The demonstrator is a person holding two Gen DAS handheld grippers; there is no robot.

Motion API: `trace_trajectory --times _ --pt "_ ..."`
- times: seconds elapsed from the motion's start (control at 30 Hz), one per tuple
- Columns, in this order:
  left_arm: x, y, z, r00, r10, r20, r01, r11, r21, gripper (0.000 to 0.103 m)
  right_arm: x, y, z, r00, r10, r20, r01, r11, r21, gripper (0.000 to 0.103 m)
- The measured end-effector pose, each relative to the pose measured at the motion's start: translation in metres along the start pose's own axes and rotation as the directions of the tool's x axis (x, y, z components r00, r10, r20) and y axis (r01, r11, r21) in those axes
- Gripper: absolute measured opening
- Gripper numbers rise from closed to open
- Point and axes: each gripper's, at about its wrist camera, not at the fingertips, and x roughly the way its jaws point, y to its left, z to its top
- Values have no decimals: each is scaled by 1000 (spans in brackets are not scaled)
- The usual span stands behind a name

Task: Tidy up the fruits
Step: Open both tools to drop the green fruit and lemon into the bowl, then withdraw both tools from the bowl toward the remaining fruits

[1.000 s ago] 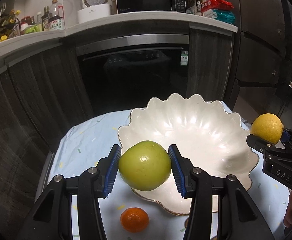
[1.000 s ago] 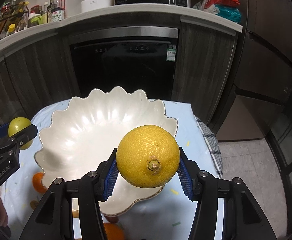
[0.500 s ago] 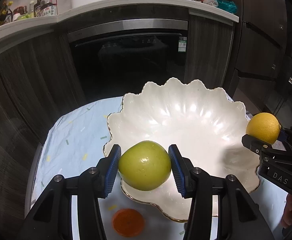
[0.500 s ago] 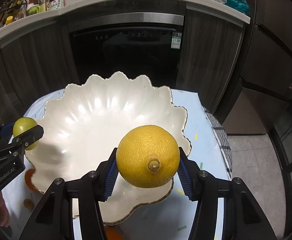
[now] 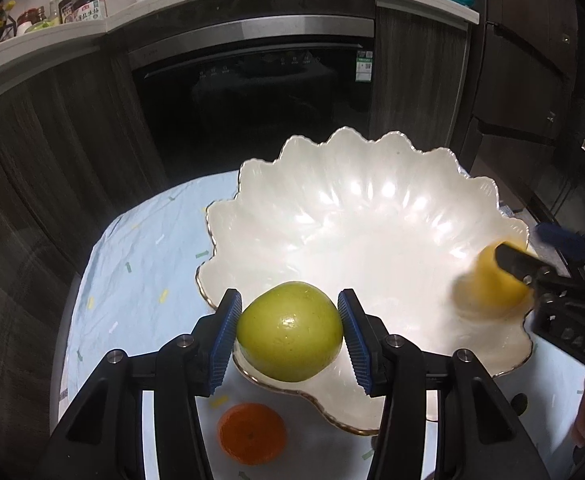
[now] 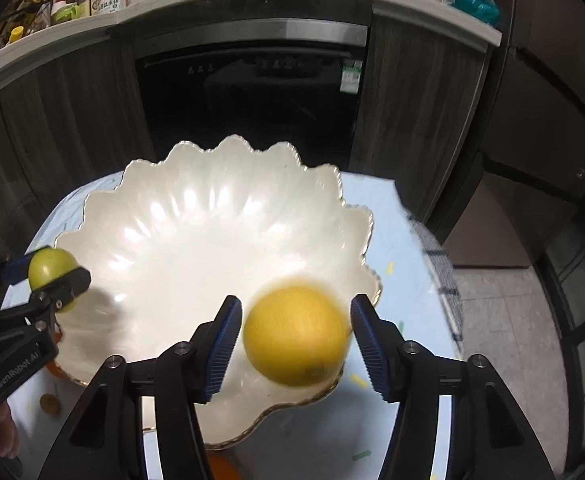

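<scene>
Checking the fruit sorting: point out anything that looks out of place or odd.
One orange lies on the tablecloth outside the white bowl, near its front rim. The lemon is blurred between the right gripper jaws, which have just been opening. Nothing is spilled or damaged.

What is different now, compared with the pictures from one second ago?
Both grippers' jaws have just been opening. The right gripper has let go of the lemon, which is blurred over the white bowl. The left gripper has sunk toward the bowl; gaps show beside the green fruit. The bowl and mandarin stayed.
</scene>
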Motion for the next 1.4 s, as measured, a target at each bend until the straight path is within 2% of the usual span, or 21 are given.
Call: trace_trajectory --times 0.03,0.07,0.1,0.4,1.4 --pt "-2 0 0 1000 6 12 -6 1000 0 65 -3 0 1 1000 -7 11 7 1000 -1 76" --pt "-5 0 0 1000 12 27 -12 1000 0 73 -6 0 2 1000 -12 23 12 1000 -5 78" --pt "-8 0 1 999 14 38 -15 1000 1 76 -9 1 3 999 -16 34 16 1000 -10 78" --pt "-23 6 3 996 43 72 -42 999 -16 97 -20 0 4 998 -17 57 17 1000 6 86" --pt "-57 11 -11 994 48 97 -45 999 -27 98 -53 4 -9 996 -10 94 8 1000 20 87"
